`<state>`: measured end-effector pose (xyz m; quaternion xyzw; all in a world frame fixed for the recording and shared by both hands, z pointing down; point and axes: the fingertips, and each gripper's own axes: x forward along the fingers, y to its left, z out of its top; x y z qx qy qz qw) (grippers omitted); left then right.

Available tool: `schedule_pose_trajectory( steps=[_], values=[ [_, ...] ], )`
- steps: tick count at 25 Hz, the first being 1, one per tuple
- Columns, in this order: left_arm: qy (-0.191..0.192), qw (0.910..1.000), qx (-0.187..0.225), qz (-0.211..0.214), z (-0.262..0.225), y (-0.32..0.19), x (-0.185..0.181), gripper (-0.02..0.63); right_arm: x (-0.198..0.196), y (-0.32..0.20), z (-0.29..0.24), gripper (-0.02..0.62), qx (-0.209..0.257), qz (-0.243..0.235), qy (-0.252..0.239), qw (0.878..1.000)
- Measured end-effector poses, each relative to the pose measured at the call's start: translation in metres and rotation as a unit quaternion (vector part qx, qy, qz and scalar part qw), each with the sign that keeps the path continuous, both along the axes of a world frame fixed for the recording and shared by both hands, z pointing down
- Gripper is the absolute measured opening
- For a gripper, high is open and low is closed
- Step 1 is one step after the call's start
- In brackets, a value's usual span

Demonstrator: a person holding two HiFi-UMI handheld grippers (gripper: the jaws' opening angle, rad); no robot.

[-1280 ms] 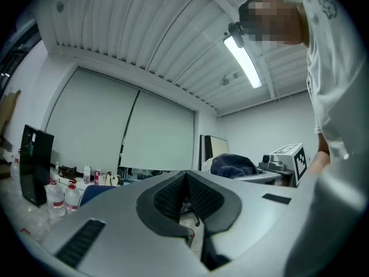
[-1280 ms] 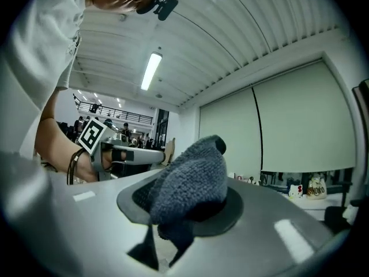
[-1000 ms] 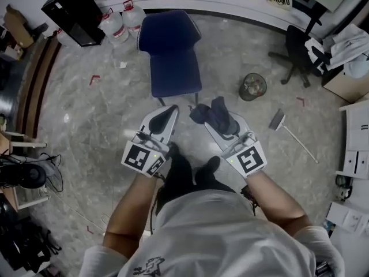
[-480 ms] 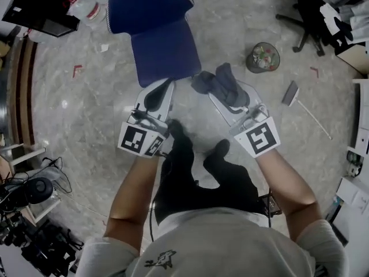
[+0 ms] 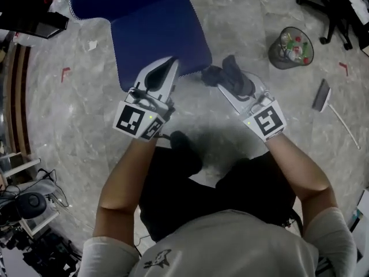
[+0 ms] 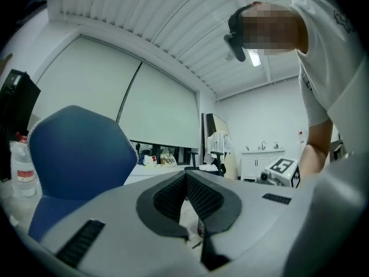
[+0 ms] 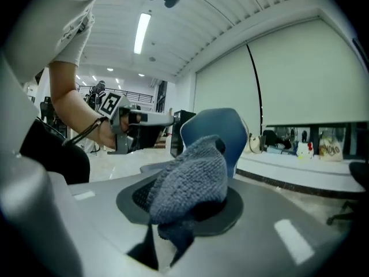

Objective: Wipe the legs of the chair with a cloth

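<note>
The blue chair (image 5: 155,30) stands just ahead of me, and its seat hides its legs in the head view. My right gripper (image 5: 221,81) is shut on a dark grey knitted cloth (image 5: 233,74), which bulges out over its jaws (image 7: 193,180), a little right of the seat's front corner. At the seat's front edge my left gripper (image 5: 172,63) is shut, its pads meeting at the tip (image 6: 185,176) with nothing between them. In the left gripper view the chair's back (image 6: 75,152) rises at the left.
A wastebasket (image 5: 290,47) with rubbish and a brush (image 5: 323,94) lie on the marble floor to the right. A black office chair base (image 5: 331,4) is at the top right, and a black box (image 5: 29,13) at the top left. Cables and gear (image 5: 29,209) sit at the left.
Both grippers have sunk low and moved forward to the chair's seat edge. The view has dropped with them, so the chair looms larger. The cloth stays in the right gripper.
</note>
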<state>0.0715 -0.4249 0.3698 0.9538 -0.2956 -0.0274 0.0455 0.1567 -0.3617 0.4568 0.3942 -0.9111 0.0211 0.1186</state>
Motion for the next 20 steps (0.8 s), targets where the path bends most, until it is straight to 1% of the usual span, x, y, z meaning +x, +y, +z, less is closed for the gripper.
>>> schedule_pose_trajectory(
  steps=[3,6,8,10,12,15,17,20],
  values=[
    [0.011,0.9997,-0.008,0.020,0.061,-0.012,0.000,0.005,0.008,-0.006,0.102,0.121,-0.026,-0.006,0.012,1.000],
    [-0.006,0.9999,-0.006,0.011,0.114,-0.032,-0.002,0.005,0.021,-0.017,0.191,0.121,-0.056,-0.012,0.023,0.998],
    [-0.016,0.9999,-0.004,0.003,0.142,-0.039,0.004,0.005,0.027,-0.029,0.235,0.123,-0.064,-0.013,0.039,0.997],
    [-0.027,0.9996,-0.011,0.005,0.166,-0.039,0.010,0.005,0.027,-0.043,0.264,0.123,-0.071,-0.012,0.039,0.997],
    [-0.036,0.9992,-0.016,0.004,0.179,-0.041,0.011,0.005,0.024,-0.060,0.276,0.123,-0.077,-0.008,0.019,0.997],
    [-0.049,0.9987,-0.005,-0.012,0.184,-0.044,0.009,0.005,0.014,-0.081,0.276,0.126,-0.076,-0.012,0.001,0.997],
    [-0.050,0.9986,-0.004,-0.019,0.187,-0.044,0.008,0.005,0.005,-0.084,0.266,0.126,-0.064,-0.019,-0.010,0.998],
    [-0.054,0.9984,-0.007,-0.016,0.187,-0.041,0.008,0.005,-0.008,-0.083,0.240,0.126,-0.028,-0.029,-0.019,0.999]
  ],
)
